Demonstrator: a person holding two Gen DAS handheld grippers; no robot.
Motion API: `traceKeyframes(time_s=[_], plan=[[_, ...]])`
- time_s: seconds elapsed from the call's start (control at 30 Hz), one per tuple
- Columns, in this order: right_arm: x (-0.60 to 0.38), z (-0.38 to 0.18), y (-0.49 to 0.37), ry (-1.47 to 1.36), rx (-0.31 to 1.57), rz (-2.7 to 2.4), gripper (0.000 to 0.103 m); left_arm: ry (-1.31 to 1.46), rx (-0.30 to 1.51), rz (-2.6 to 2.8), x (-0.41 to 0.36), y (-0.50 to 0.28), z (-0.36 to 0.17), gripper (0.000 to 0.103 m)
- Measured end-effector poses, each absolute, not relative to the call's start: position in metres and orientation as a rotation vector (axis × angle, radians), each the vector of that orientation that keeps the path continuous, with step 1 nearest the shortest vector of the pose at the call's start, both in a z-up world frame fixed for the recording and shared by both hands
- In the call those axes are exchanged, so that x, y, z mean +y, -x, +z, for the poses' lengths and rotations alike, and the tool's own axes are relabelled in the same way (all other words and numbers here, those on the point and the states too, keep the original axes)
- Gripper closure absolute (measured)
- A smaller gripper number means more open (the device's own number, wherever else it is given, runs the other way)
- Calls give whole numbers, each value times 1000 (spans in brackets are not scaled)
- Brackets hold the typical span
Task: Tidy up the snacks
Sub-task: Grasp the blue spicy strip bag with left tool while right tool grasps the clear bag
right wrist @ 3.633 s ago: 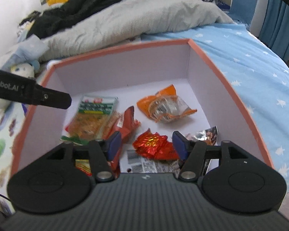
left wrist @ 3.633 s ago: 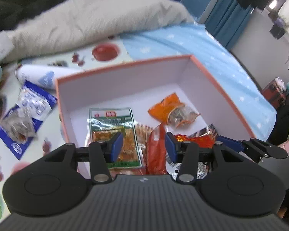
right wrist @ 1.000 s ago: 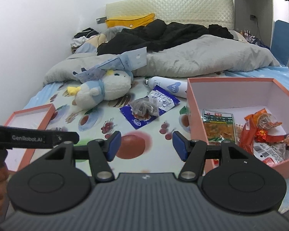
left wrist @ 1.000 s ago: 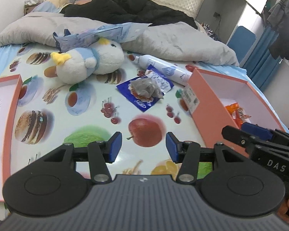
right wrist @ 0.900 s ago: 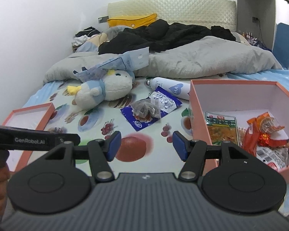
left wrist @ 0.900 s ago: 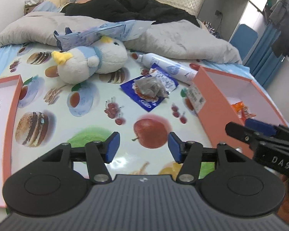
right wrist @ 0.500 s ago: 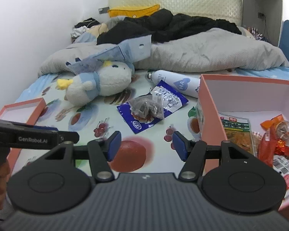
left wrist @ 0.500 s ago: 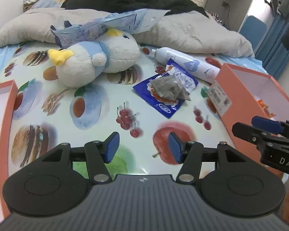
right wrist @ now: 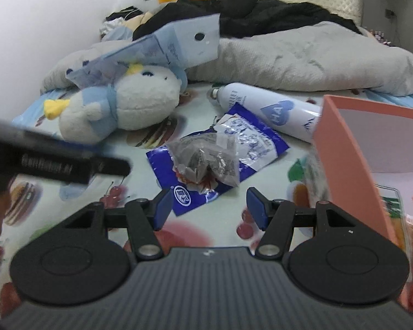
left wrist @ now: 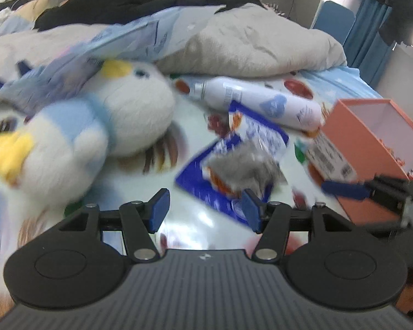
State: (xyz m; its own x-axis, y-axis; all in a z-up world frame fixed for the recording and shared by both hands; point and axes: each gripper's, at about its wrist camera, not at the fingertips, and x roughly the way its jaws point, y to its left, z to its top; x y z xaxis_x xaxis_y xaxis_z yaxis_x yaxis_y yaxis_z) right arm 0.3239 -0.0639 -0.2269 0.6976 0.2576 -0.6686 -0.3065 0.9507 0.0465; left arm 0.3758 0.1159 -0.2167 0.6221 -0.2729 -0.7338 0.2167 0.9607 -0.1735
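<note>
Step in hand: reaching for the last loose snack on the bed; judged from the open tongs aimed at it.

Left gripper: jaws spread apart, nothing between them; it hangs over the fruit-print sheet, pointed at the near corner of the packet; its picture is blurred.

Right gripper: jaws likewise wide and empty; the packet lies just beyond its tips, roughly centred, so this hand looks as well lined up as the other; which will take it I cannot tell.

Snack packet: a blue and white bag with a crumpled clear pouch of dark pieces on top; it lies flat on the sheet between the plush bird and the orange box, touching neither.

Orange box: stands at the right edge of the sheet, open-topped so packets can drop in; some already lie inside.

White bottle: on its side behind the packet; no snack, probably left alone.

Risk: the loose pouch may slip off the bag when lifted.
</note>
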Motion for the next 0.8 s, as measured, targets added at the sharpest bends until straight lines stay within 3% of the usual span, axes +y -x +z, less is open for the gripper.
traceKeyframes(time_s=[0.03, 0.13, 0.17, 0.53, 0.8], plan=[[-62, -230, -329, 76, 729, 318, 42, 80, 852, -295, 115, -386, -217, 40], [-56, -237, -341, 76, 715, 314, 21, 109, 881, -366, 110, -421, -222, 40], [-55, -239, -345, 75, 701, 312, 20, 104, 889, -391, 106, -431, -224, 40], [-31, -265, -382, 153, 682, 302, 21, 113, 961, -535, 89, -500, -245, 29], [-28, -263, -374, 175, 699, 326, 37, 32, 968, -610, 60, -506, -256, 23]])
